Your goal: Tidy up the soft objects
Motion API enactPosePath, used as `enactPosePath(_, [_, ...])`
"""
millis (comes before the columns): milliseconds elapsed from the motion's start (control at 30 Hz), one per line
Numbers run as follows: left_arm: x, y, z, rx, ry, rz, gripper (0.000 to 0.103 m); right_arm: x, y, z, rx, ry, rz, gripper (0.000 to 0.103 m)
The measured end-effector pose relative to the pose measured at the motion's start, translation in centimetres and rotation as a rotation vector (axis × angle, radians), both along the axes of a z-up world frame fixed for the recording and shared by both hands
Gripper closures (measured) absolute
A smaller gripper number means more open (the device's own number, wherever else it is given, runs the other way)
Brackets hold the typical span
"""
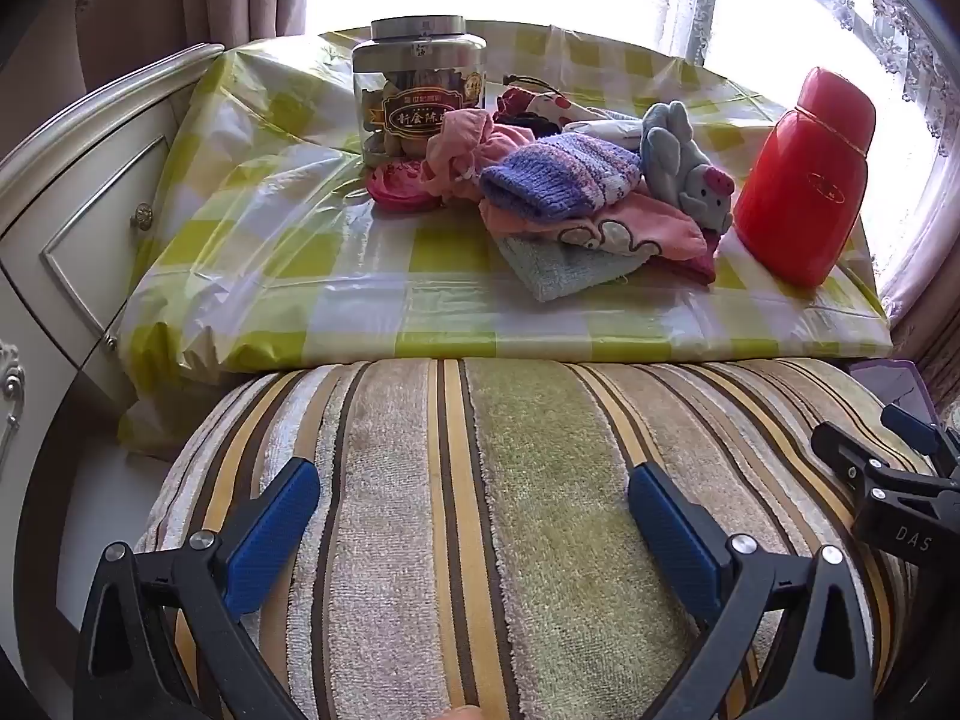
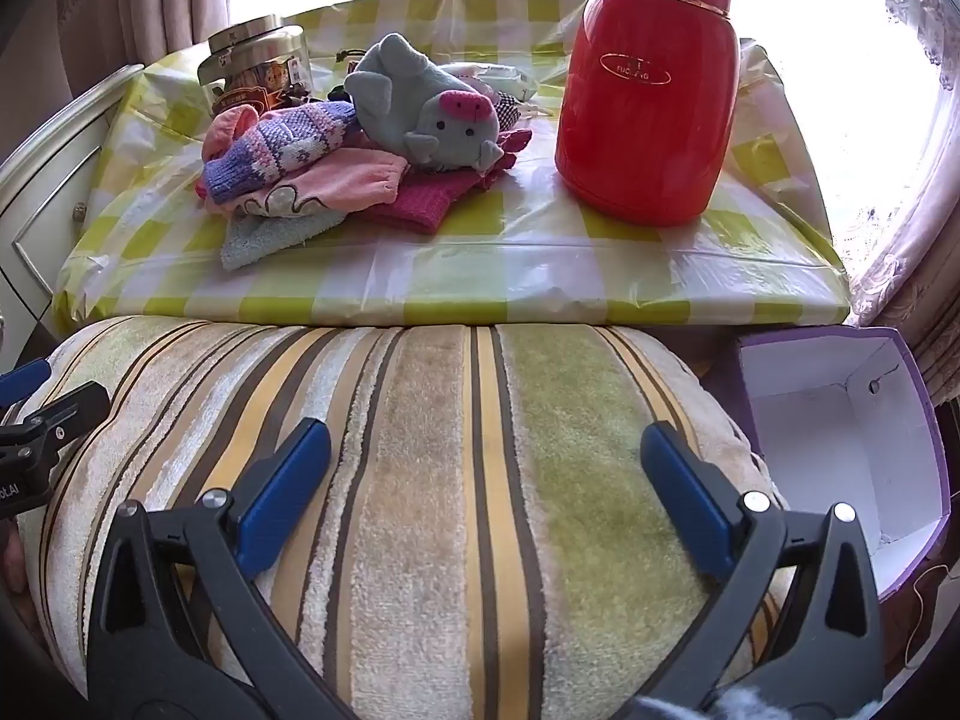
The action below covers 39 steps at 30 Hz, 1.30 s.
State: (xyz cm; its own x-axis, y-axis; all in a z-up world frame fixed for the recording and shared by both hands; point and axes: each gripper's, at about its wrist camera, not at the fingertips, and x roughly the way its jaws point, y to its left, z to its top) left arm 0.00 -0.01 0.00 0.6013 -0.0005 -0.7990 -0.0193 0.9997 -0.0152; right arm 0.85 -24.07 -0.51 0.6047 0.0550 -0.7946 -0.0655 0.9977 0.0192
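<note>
A: Left wrist view: our left gripper [image 1: 474, 516] is spread wide above the striped cushion [image 1: 510, 510], pinching nothing. Beyond it, on the checked tabletop [image 1: 300, 276], we see the pile of soft things [image 1: 576, 216], topped by a purple knit hat [image 1: 558, 177] and a grey plush pig [image 1: 684, 171]. A clear jar [image 1: 417, 90] stands to the pile's left, a red flask [image 1: 804, 180] to its right.

B: Right wrist view: our right gripper [image 2: 486, 480] is likewise spread over the cushion, holding nothing. The pile sits left of the flask, the pig lying on top. An open purple box [image 2: 852, 450] stands beside the cushion on the right, below the tabletop's edge.
</note>
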Motion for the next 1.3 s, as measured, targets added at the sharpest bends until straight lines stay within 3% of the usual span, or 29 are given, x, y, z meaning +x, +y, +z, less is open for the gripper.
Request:
enactPosePath(167, [-0.1,0.0,0.0,-0.010,-0.003,0.002,0.000,0.8,1.2,0.1,-0.065,-0.014,0.001,0.000])
enactPosePath(467, [0.0,0.0,0.1,-0.011,-0.002,0.004,0.000,0.1,0.1,0.1,-0.017,-0.026,0.001,0.000])
enactPosePath(1300, [-0.1,0.0,0.1,-0.012,-0.003,0.006,0.000,0.3,0.5,-0.1,-0.035,0.018,-0.022,0.000])
